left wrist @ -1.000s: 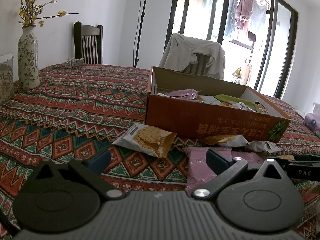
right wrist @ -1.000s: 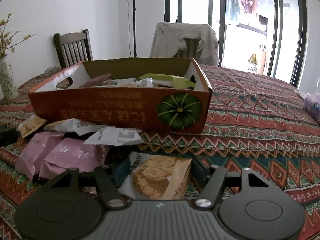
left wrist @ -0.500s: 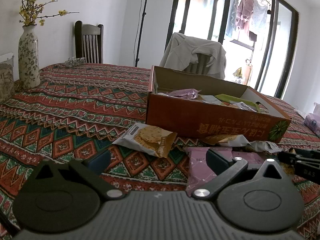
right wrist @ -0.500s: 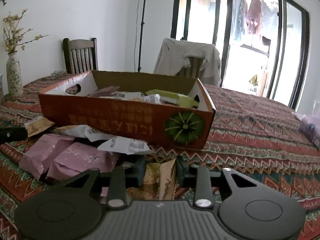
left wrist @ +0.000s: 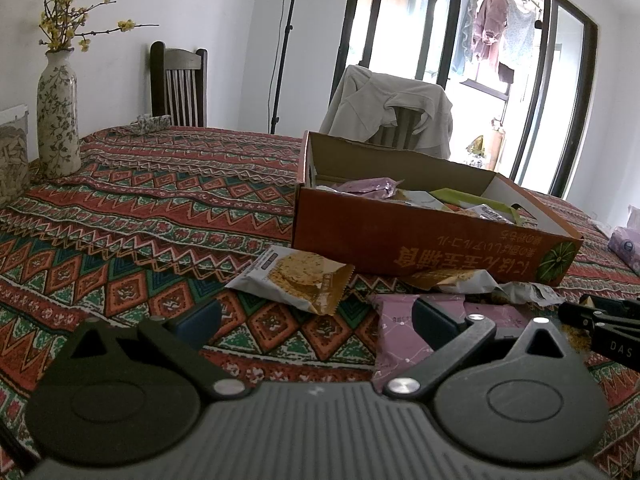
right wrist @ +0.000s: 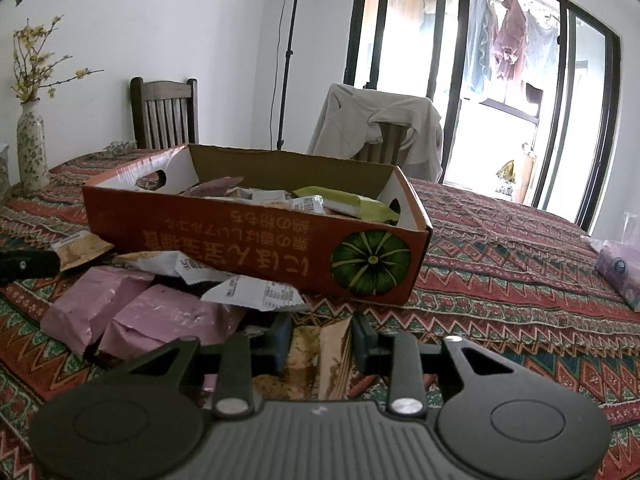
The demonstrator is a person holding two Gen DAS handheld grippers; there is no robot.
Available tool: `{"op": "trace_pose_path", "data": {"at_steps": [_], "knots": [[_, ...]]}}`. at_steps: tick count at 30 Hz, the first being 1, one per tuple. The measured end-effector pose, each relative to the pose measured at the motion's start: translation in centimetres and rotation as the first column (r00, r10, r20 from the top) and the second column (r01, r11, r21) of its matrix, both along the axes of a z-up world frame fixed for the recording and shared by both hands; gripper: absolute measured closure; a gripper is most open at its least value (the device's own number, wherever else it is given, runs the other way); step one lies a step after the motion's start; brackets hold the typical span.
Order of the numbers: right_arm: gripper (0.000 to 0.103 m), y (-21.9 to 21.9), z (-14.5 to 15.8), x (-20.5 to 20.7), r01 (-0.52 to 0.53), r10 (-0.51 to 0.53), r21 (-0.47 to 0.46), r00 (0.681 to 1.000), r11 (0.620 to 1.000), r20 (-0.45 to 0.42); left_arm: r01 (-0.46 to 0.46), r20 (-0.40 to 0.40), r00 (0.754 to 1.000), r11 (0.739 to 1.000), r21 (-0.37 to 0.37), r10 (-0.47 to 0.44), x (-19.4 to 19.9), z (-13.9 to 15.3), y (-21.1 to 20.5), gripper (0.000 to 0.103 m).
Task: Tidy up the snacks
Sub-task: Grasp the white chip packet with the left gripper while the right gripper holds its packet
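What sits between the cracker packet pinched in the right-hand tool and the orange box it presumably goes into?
The right gripper holds the cracker packet in front of the orange box. A white wrapper lies on the cloth between them, and the box's near wall must be cleared. Above that, nothing visible blocks the way.

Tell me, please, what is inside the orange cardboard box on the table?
Inside the orange cardboard box lie snack packets: a purple one, a green one, a white one. Whatever lies under them is covered.
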State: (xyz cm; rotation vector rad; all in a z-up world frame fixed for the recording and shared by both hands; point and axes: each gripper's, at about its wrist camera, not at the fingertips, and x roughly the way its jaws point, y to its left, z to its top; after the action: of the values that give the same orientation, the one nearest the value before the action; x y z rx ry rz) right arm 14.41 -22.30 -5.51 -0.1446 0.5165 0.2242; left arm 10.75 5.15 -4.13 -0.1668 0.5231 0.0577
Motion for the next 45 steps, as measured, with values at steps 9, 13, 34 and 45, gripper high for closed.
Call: {"op": "trace_pose_path", "data": {"at_steps": [9,13,34,45], "knots": [[0.076,0.1,0.4,-1.1,0.021,-0.020,-0.020,0.998,1.000,0.064,0.001,0.001,1.000,1.000,0.000,-0.001,0.0,0.0,0.0,0.000],[0.078,-0.1,0.5,-1.7,0.026,-0.024,-0.024,0.996,0.999,0.083,0.000,0.001,1.000,1.000,0.000,0.000,0.0,0.0,0.0,0.000],[0.094,-2.9,2.2,-2.9,0.055,-0.063,0.071,0.990,0.996,0.128,-0.019,0.003,1.000,1.000,-0.015,0.019,-0.2,0.1,0.3,0.000],[0.094,-3.5,3.2,-2.7,0.052,-0.066,0.100,0.987,0.994,0.146,-0.042,-0.035,0.998,0.999,0.019,0.043,1.0,1.1,0.8,0.000]]}}
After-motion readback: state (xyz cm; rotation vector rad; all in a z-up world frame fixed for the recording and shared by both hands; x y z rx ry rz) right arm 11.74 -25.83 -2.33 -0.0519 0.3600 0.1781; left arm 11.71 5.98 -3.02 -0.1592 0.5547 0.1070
